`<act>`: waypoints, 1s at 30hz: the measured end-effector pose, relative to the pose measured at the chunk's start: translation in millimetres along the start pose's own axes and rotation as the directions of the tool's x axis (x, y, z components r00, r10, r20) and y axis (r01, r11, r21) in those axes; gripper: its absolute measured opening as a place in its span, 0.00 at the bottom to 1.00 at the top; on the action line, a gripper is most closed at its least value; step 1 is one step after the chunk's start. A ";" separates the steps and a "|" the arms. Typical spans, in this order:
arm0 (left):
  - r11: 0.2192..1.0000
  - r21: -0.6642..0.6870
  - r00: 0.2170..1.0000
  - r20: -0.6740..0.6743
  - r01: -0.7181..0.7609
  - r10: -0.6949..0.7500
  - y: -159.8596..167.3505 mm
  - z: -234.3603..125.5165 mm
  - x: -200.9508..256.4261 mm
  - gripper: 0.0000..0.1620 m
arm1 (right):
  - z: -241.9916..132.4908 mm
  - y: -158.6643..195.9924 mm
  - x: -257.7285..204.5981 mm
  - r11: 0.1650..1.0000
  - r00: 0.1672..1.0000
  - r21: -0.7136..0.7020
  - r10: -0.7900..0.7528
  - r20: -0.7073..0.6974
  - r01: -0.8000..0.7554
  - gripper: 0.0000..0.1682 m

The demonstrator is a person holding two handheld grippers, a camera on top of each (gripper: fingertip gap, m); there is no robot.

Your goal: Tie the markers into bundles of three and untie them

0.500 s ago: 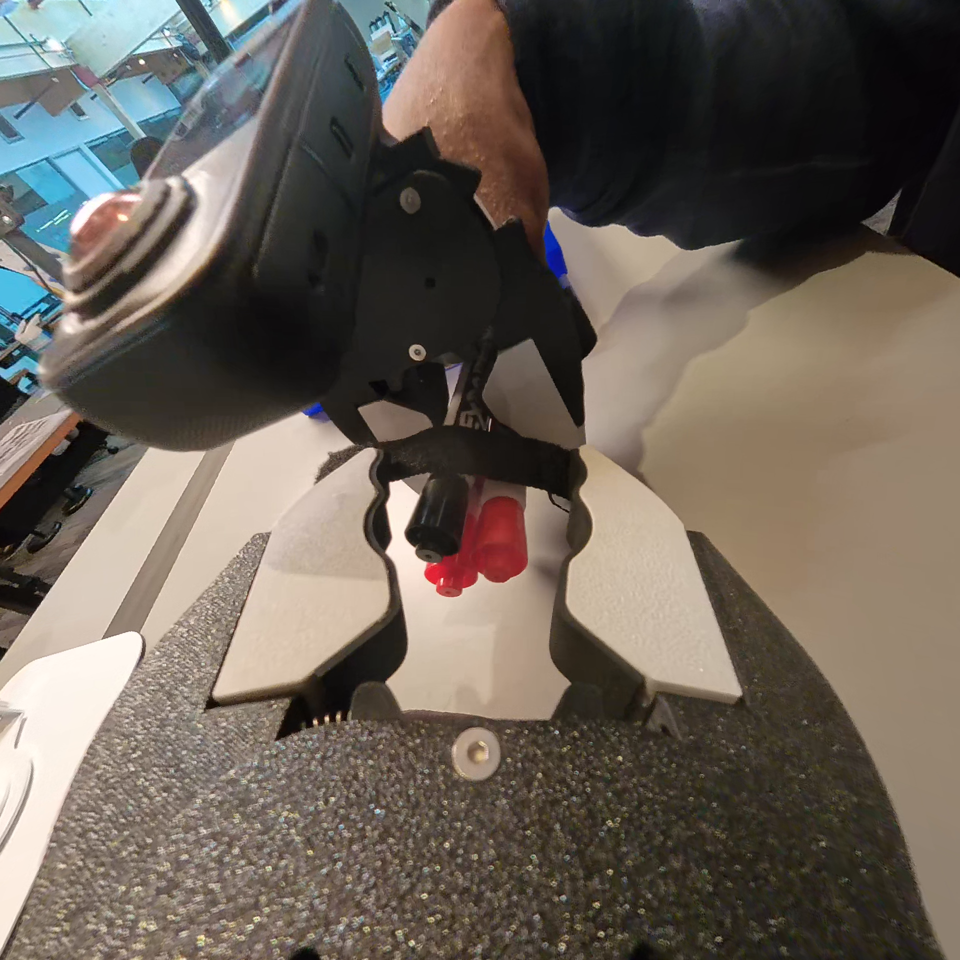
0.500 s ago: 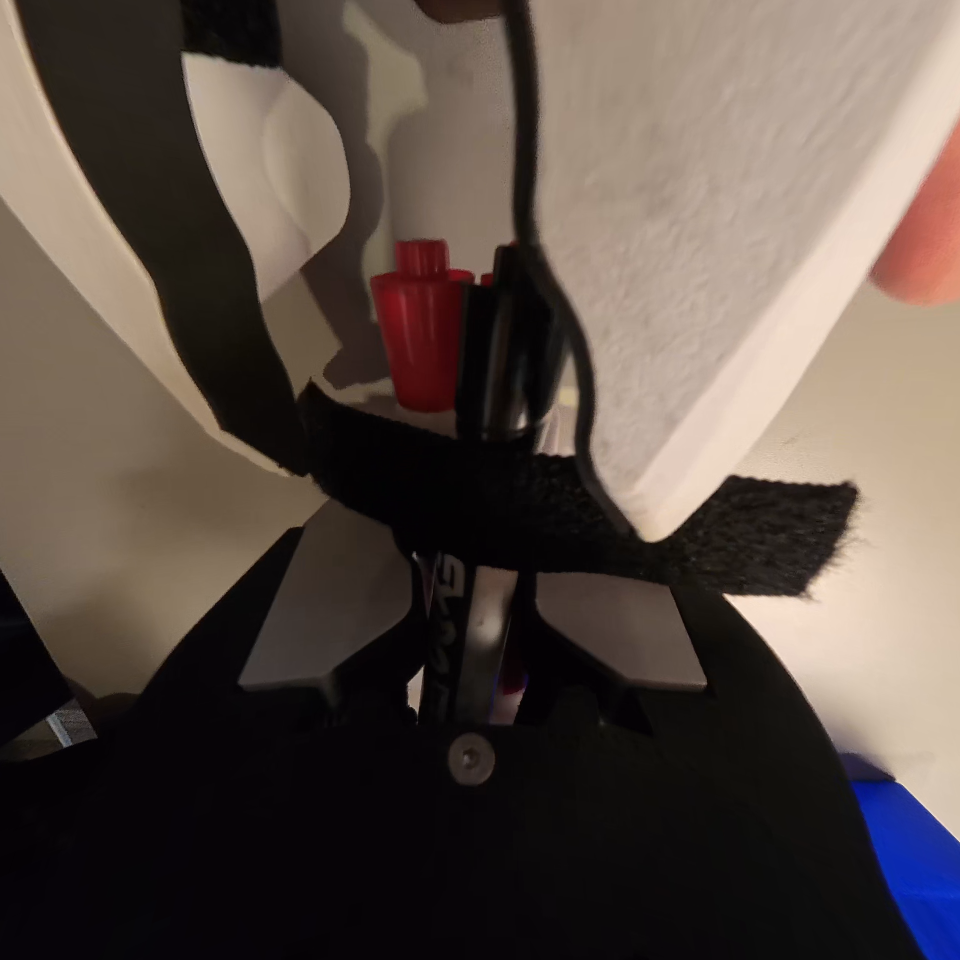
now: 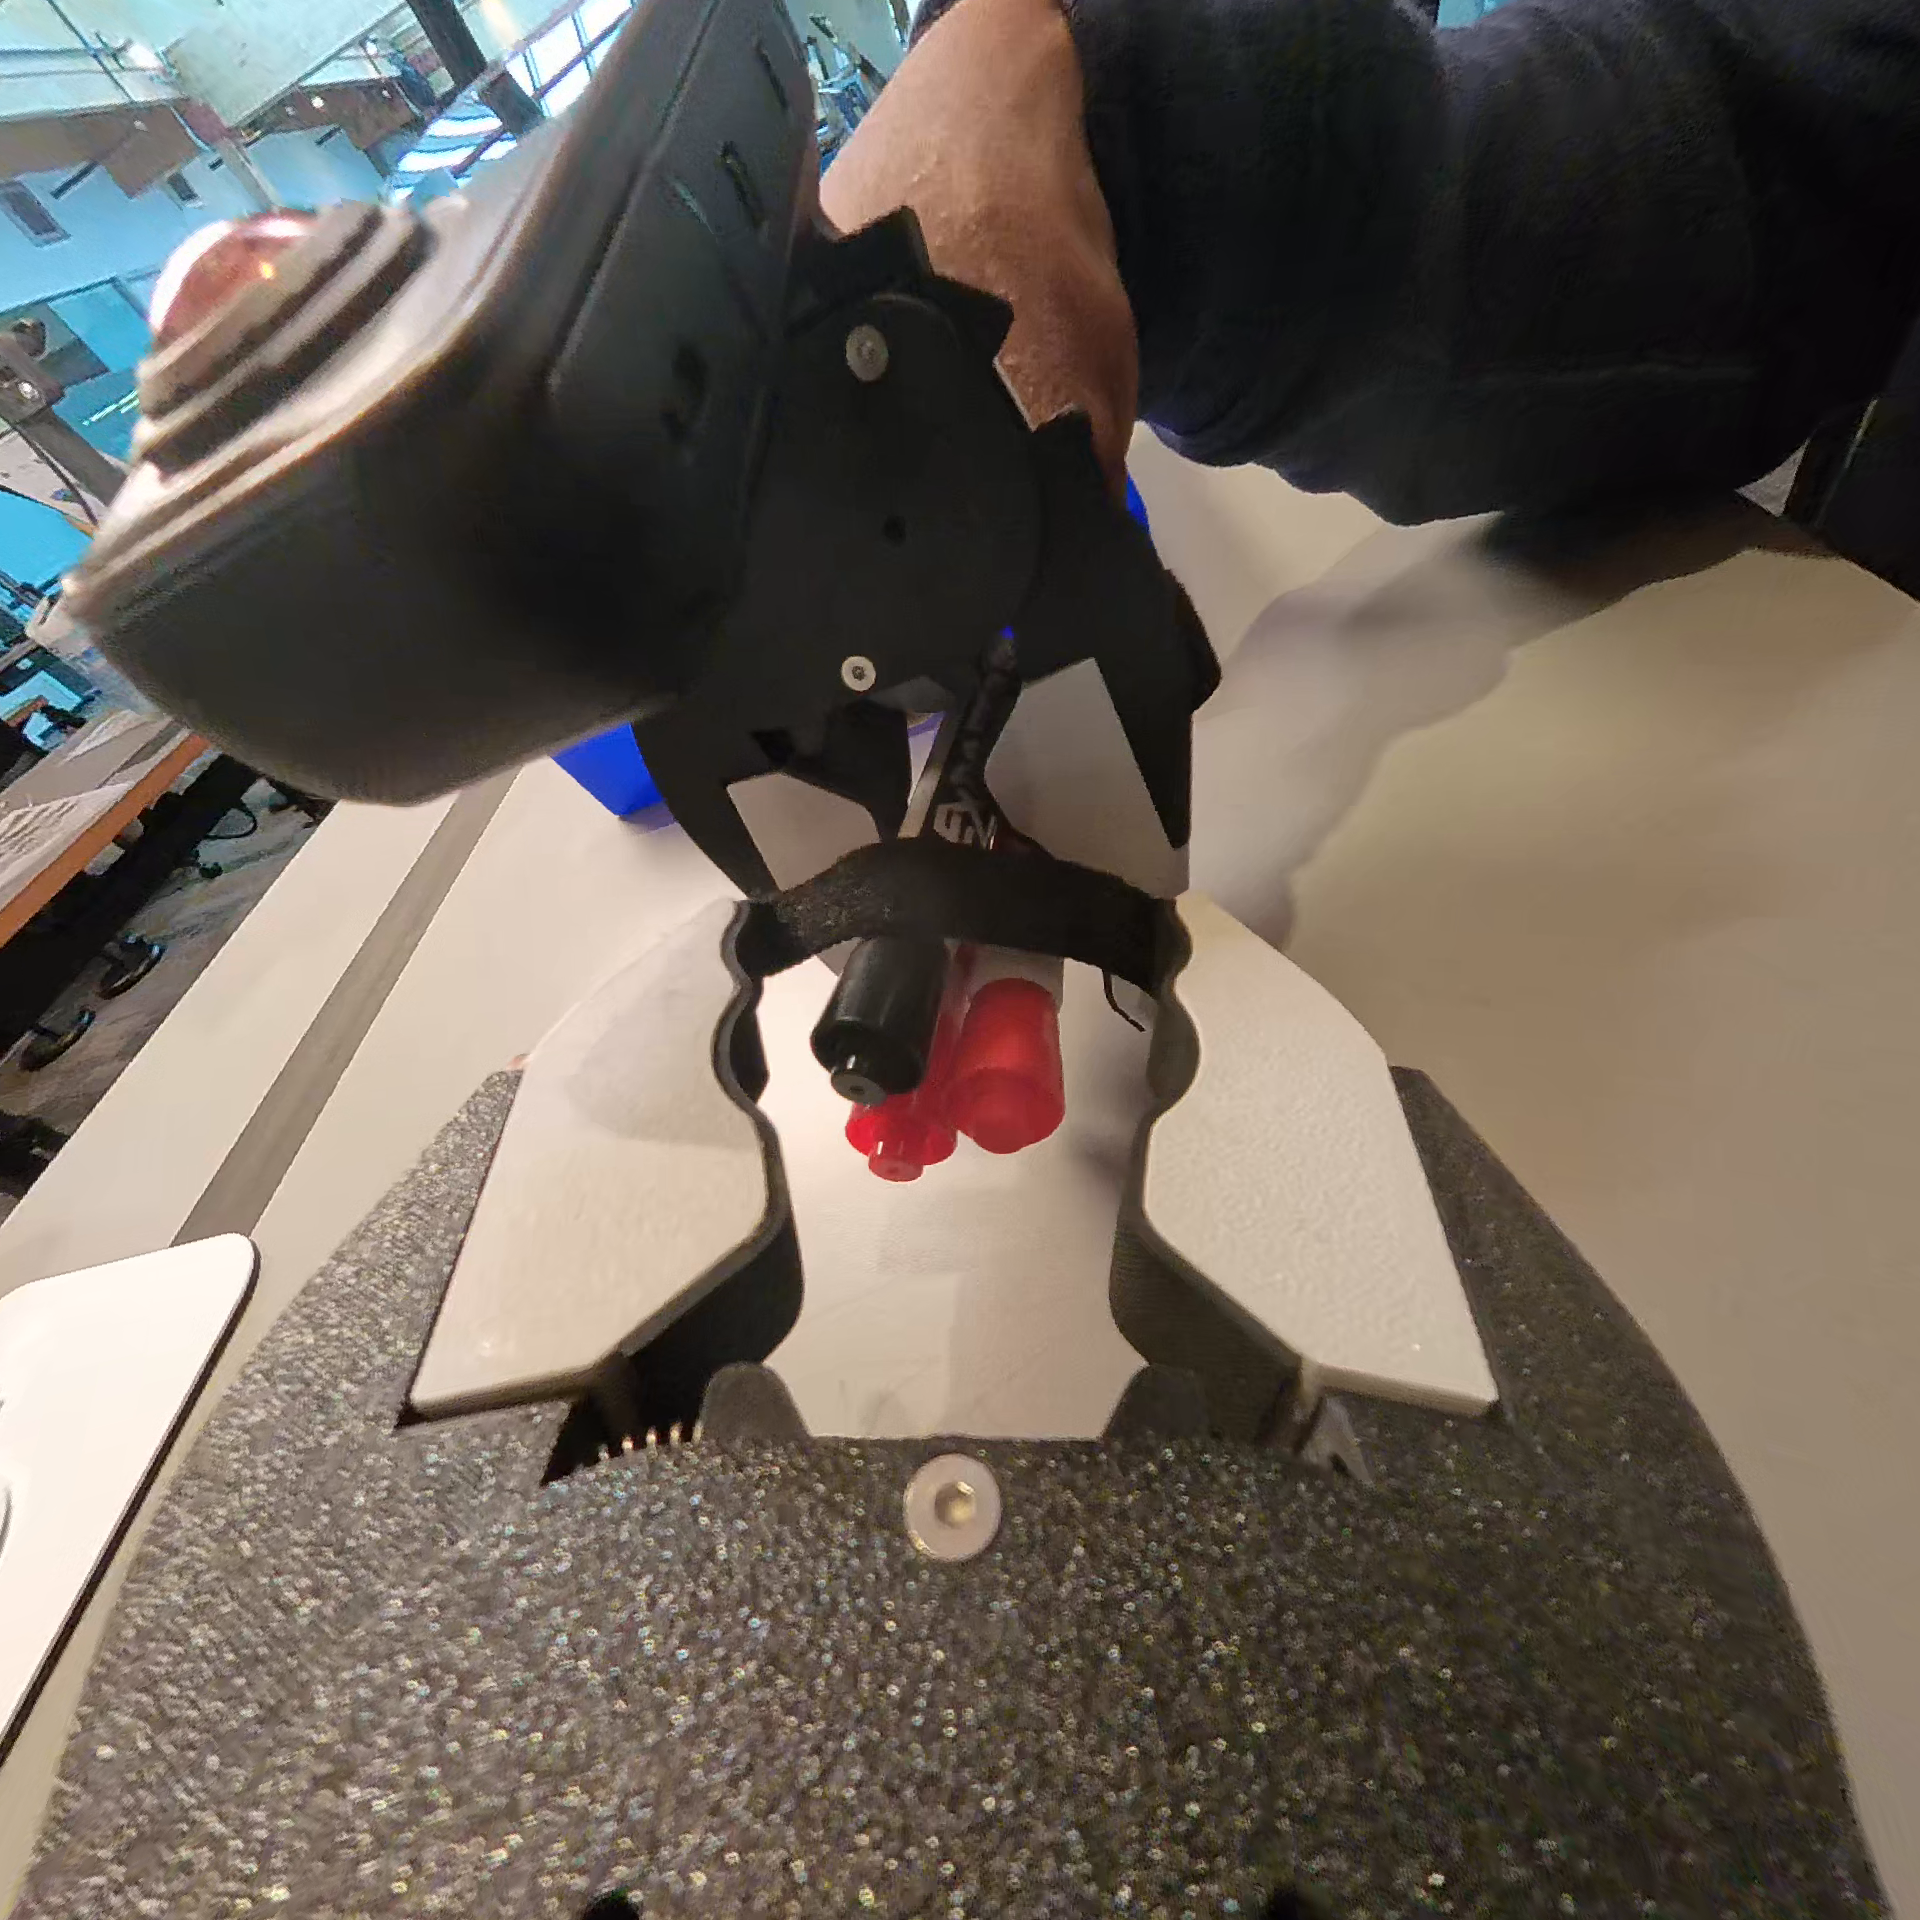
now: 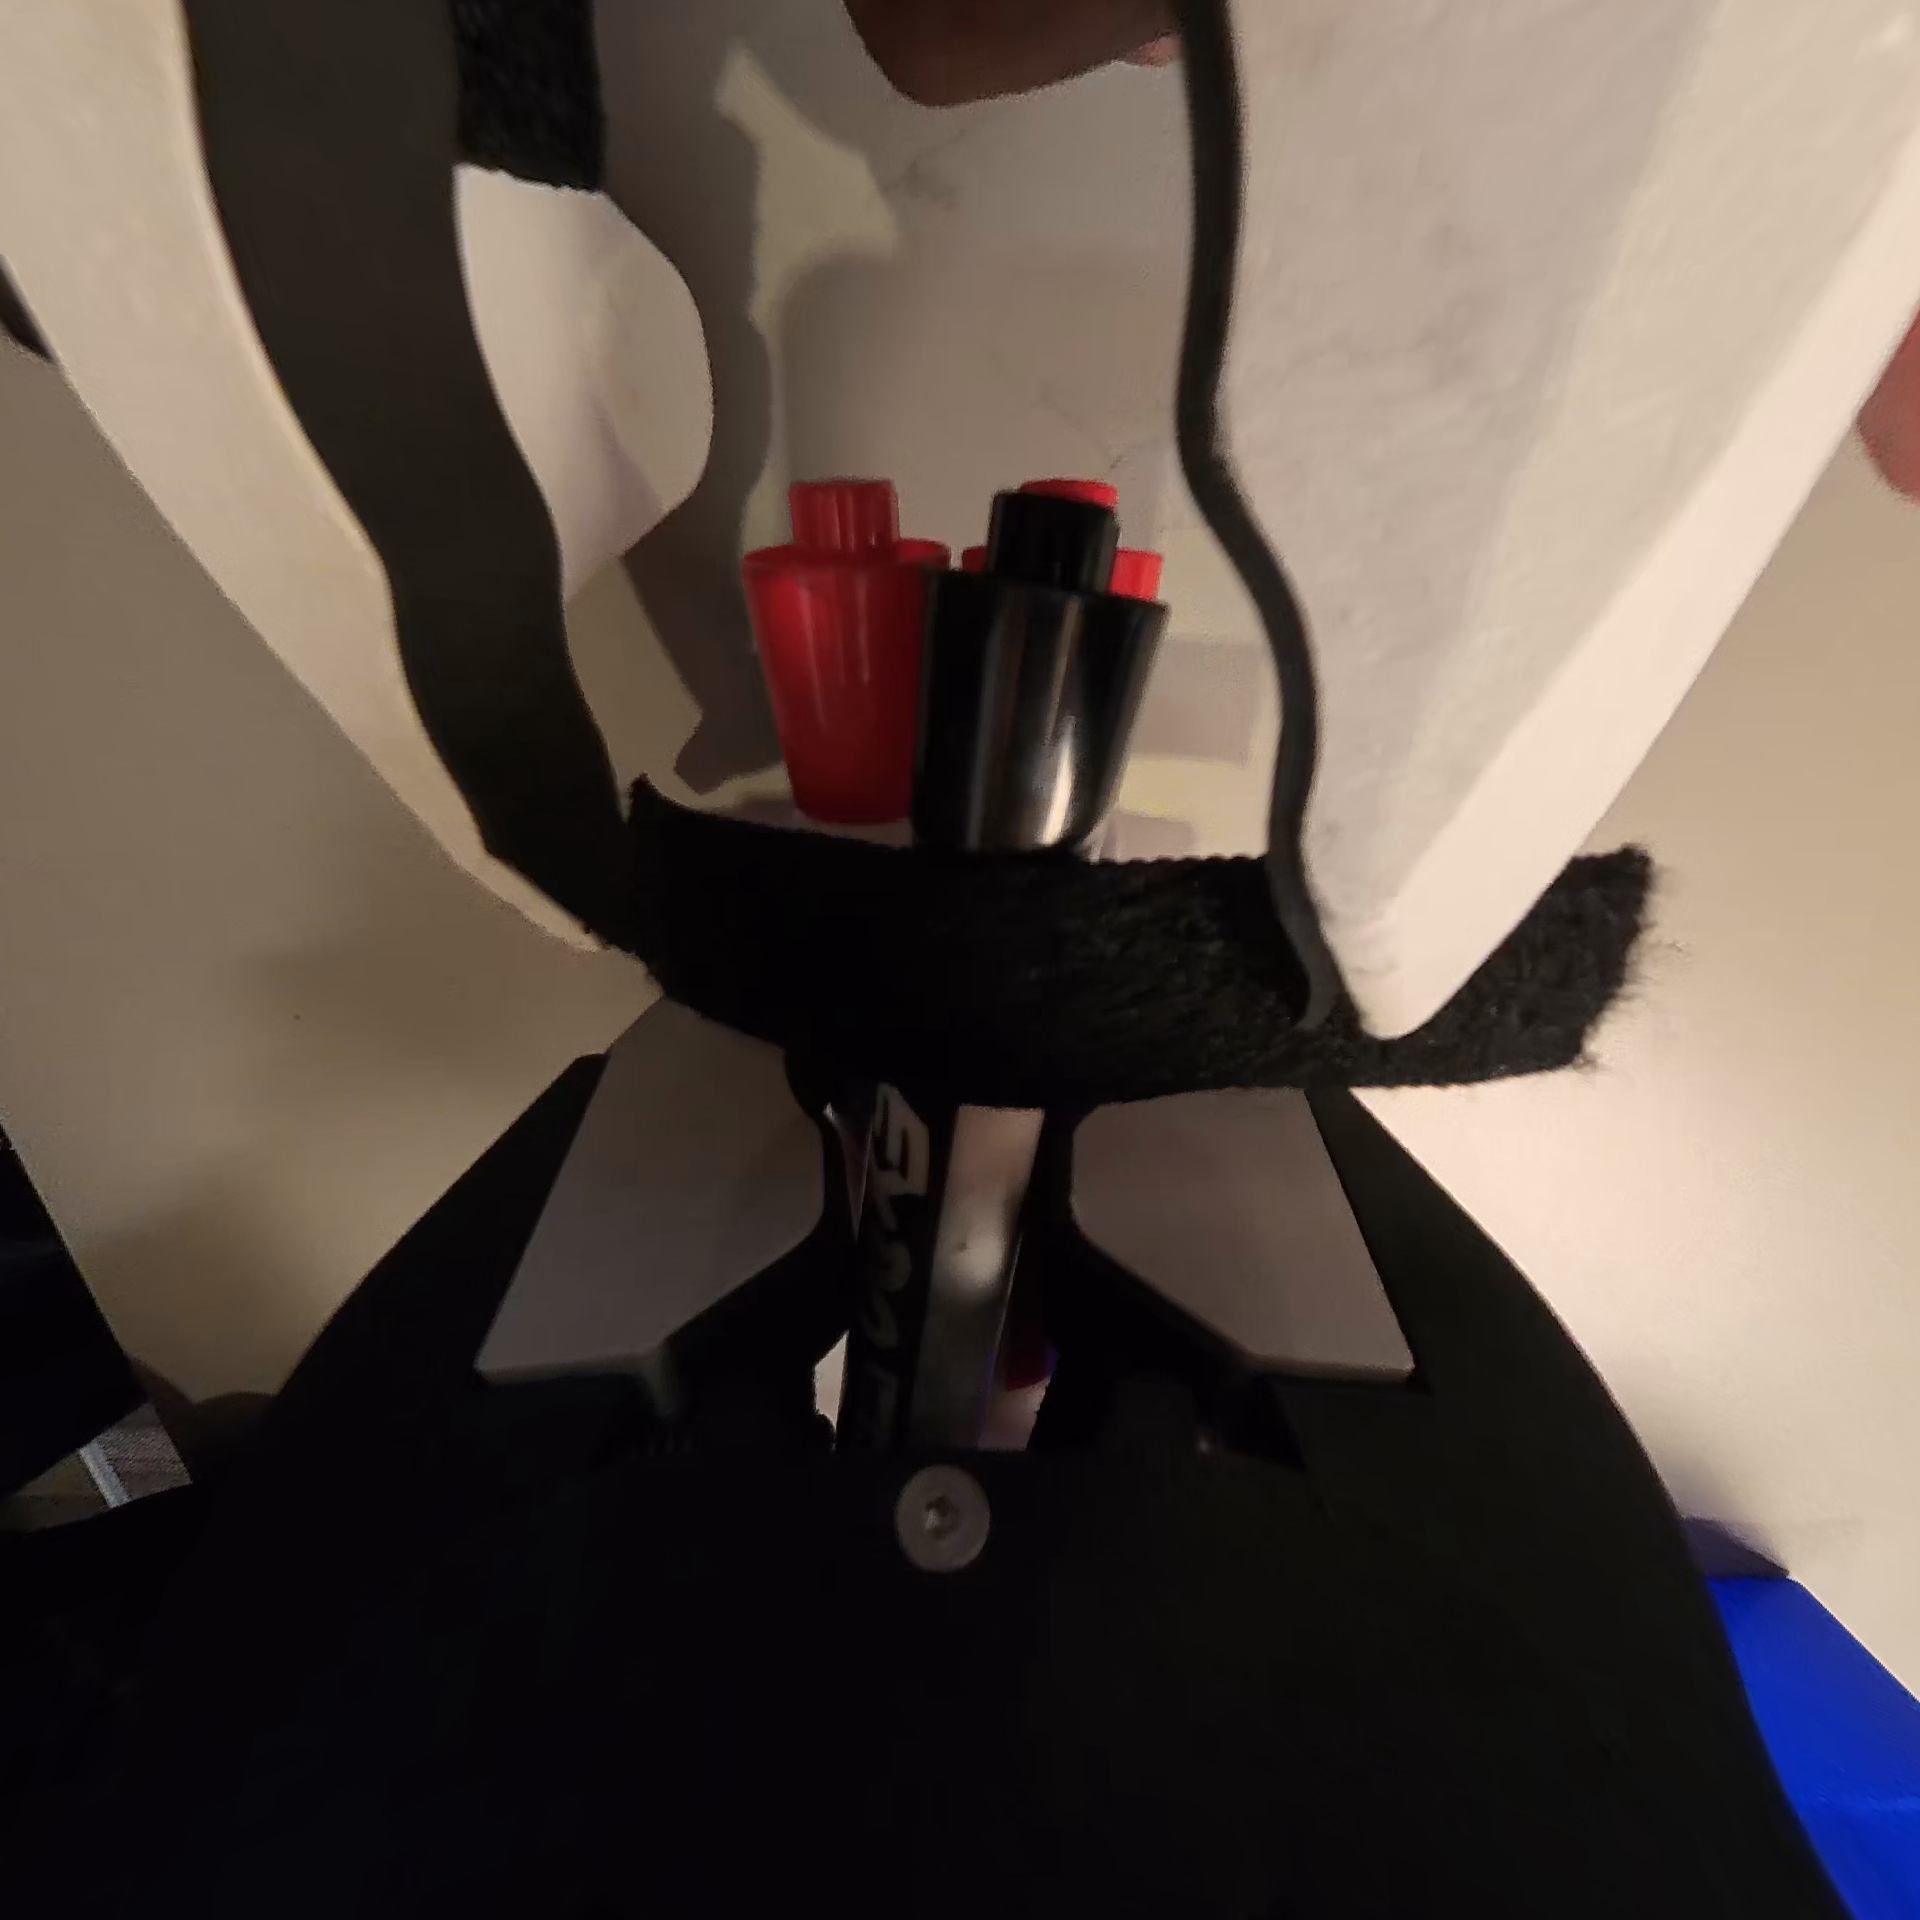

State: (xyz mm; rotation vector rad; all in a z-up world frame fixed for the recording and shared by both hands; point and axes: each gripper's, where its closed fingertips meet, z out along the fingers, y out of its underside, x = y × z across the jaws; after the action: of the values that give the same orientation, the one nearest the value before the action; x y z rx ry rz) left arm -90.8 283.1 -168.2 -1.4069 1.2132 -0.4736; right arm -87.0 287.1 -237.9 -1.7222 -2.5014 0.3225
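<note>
Above the pale desk (image 3: 1558,935), the right tool (image 4: 940,1174) grips the markers (image 4: 956,675) lengthwise; the spread left tool (image 3: 956,997) straddles their strap (image 4: 935,956).

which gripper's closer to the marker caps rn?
Left. The caps sit between the open fingers of the left gripper; the right gripper clamps the barrels beyond the black strap.

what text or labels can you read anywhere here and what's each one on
Black-barrelled marker: white lettering along the barrel, partly hidden by the black fuzzy strap; wording not quoted here.
Papers on the far desk: print too small to read.
No other writing visible.
</note>
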 end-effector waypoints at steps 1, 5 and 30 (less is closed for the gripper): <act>1.000 -0.005 1.000 -0.001 0.003 -0.003 1.1 0.4 0.1 0.45 | -0.1 -0.4 -0.1 1.000 1.000 0.001 -0.001 0.000 0.001 0.24; 1.000 -0.017 1.000 -0.008 0.010 -0.011 4.4 3.5 3.0 0.44 | -0.6 -1.6 -0.5 1.000 1.000 0.005 -0.005 -0.003 0.005 0.24; 0.999 -0.036 1.000 0.004 -0.014 0.014 17.6 0.5 5.1 0.34 | -7.5 -9.1 -6.8 0.998 0.999 0.039 -0.048 -0.011 0.048 0.24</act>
State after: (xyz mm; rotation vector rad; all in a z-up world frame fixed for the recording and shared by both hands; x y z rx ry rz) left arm -95.2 282.5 -186.0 -1.4281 1.2326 -0.4403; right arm -91.3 278.6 -228.2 -1.6422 -2.5076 0.3551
